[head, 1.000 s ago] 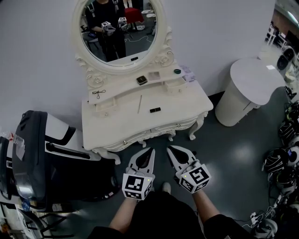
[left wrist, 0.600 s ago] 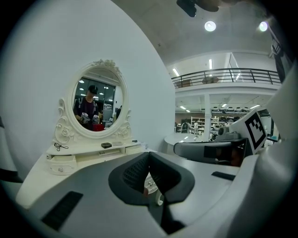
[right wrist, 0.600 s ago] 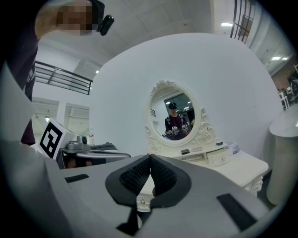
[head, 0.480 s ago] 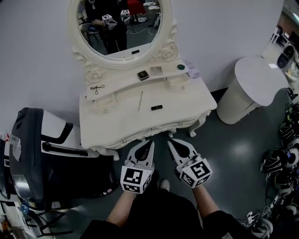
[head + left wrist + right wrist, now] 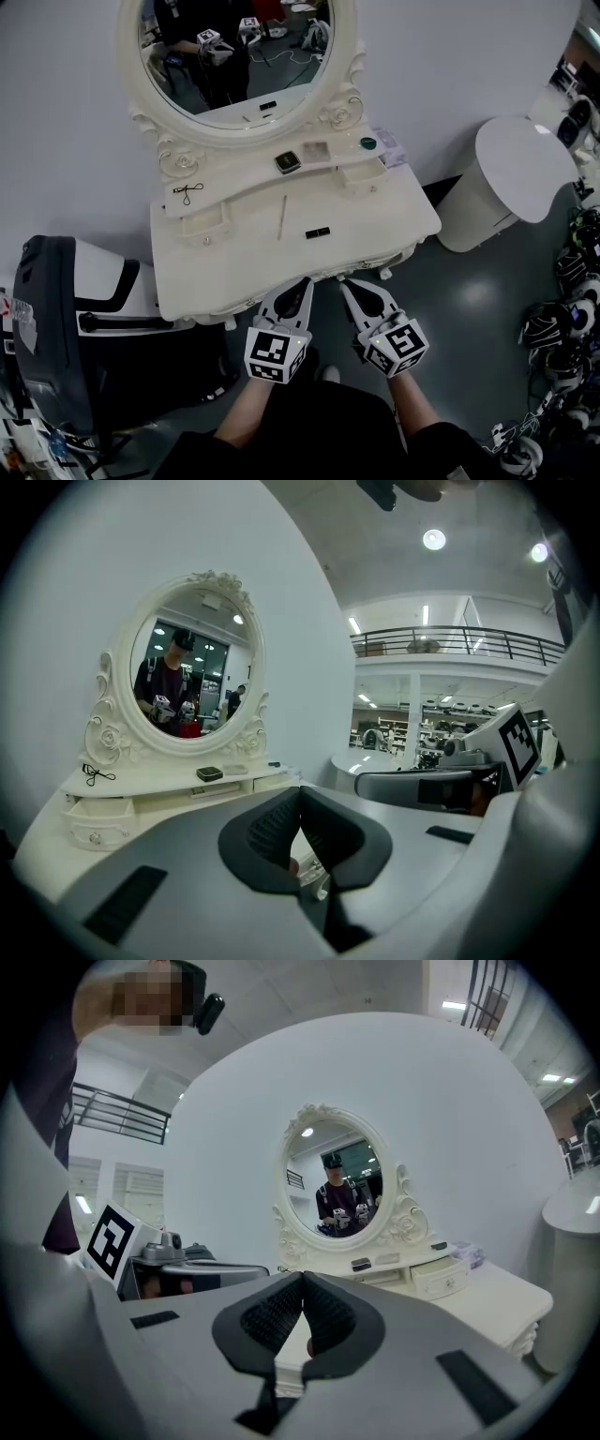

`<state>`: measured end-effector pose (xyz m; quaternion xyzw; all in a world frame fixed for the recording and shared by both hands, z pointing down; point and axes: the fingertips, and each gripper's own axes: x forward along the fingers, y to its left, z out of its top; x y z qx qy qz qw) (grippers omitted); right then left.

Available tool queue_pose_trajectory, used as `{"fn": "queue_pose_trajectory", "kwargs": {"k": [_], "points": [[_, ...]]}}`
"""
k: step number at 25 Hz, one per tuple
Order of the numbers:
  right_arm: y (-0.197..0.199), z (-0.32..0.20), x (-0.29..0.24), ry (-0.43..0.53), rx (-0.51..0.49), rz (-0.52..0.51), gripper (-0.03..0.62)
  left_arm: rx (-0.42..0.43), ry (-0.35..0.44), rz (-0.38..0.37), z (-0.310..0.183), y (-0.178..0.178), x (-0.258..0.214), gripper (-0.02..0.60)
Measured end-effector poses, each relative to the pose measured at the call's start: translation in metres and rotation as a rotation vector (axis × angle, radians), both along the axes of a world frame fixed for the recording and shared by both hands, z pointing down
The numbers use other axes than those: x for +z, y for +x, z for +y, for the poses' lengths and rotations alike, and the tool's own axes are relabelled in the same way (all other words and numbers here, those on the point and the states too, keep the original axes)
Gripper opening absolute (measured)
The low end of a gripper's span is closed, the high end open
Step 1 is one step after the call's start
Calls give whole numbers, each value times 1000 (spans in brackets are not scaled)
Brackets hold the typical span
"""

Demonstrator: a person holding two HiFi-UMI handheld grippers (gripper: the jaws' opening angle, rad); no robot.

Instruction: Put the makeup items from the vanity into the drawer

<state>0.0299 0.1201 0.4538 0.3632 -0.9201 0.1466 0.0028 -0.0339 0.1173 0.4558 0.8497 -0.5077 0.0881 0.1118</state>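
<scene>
I hold the left gripper (image 5: 304, 283) and right gripper (image 5: 346, 284) pressed shut on nothing at the near edge of the vanity (image 5: 216, 272); the small black case (image 5: 317, 232) lies farther in, between them; the thin pencil (image 5: 281, 217) runs near-to-far, closer to my left.

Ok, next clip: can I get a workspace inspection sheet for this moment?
surface: white vanity, drawers shut.
job's things: dark compact, green-lidded jar, thin stick, small black case, all on the vanity.
clutter: black looped clip on the left shelf.
grippers: left gripper and right gripper shut, empty, before the vanity front.
cables: cable tangle on the floor, far right.
surroundings: round white table right; oval mirror.
</scene>
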Motion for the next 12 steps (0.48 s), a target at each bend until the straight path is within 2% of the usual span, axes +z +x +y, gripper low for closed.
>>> {"fn": "queue_pose_trajectory", "kwargs": {"k": [12], "points": [[-32,-62,9,-22,57,65,23,69,-35,35,-61,-35,11,15]]}}
